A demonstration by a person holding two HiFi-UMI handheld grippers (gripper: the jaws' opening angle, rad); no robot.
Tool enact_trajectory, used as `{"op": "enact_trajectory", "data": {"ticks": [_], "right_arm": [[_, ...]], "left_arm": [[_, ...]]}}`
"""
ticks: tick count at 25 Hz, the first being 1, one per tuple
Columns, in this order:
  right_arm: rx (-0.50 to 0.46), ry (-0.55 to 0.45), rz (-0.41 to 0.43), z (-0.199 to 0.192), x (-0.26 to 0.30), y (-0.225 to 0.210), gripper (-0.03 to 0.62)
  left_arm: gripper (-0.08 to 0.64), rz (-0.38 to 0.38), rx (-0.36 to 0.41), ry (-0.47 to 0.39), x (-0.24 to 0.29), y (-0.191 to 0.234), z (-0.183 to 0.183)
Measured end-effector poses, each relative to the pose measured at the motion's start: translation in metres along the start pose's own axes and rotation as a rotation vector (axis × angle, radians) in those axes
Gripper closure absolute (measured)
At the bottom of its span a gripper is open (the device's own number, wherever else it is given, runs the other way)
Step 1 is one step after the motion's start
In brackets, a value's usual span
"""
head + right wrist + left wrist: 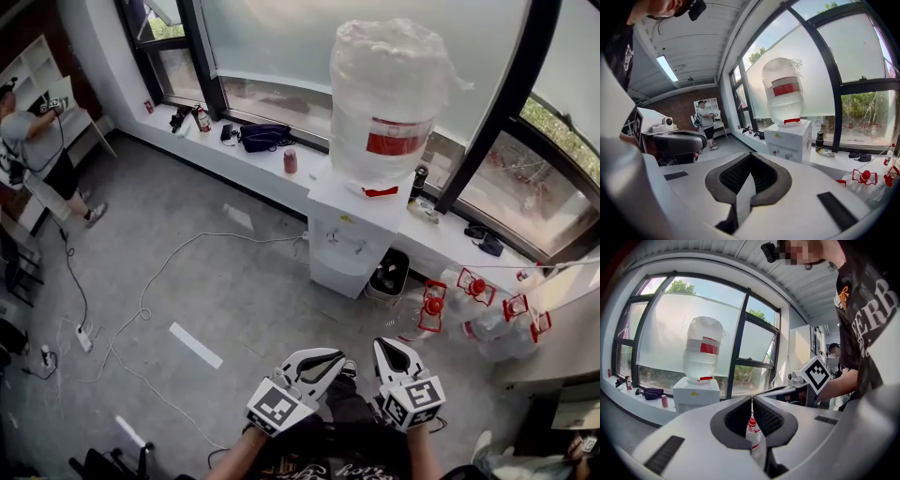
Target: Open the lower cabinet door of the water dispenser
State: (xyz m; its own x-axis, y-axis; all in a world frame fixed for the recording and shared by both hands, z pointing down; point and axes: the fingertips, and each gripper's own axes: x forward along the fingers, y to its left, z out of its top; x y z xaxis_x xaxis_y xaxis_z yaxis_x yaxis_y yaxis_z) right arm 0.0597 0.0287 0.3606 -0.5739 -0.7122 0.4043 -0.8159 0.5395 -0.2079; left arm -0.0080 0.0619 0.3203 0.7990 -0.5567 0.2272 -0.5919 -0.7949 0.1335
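Note:
The white water dispenser stands against the window ledge with a large clear bottle on top. Its lower cabinet door looks closed. The dispenser also shows in the left gripper view and the right gripper view, well ahead of both grippers. My left gripper and right gripper are side by side low in the head view, far short of the dispenser. The left gripper has its jaws together with nothing held. The right gripper is shut and empty too.
Several empty water bottles with red handles lie on the floor right of the dispenser, beside a black bin. A white cable winds across the grey floor. A person stands at the far left. A dark bag rests on the ledge.

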Motion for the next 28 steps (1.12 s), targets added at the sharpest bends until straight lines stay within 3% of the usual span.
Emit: {"op": "enact_trajectory", "data": {"ticks": [6,13,22,28], "right_arm": [[-0.008,-0.004,0.056,0.007,0.027,-0.075,0.58],[-0.011,0.026,0.036,-0.015,0.063,-0.156,0.58],[0.034,0.021,-0.002,-0.075,0.121,-0.219,0.58],[0.044,0.061,-0.02,-0.142,0.158,-0.247,0.58]], "left_arm": [[0.535,0.034,0.004,-0.007,0.074,0.024,0.004],[0.535,0.046,0.037,-0.003,0.139,0.052,0.006],[0.534,-0.065,0.077,0.054,0.191,0.078,-0.03],[0.535,-0.149,0.076,0.111,0.222,0.094,-0.083]]}}
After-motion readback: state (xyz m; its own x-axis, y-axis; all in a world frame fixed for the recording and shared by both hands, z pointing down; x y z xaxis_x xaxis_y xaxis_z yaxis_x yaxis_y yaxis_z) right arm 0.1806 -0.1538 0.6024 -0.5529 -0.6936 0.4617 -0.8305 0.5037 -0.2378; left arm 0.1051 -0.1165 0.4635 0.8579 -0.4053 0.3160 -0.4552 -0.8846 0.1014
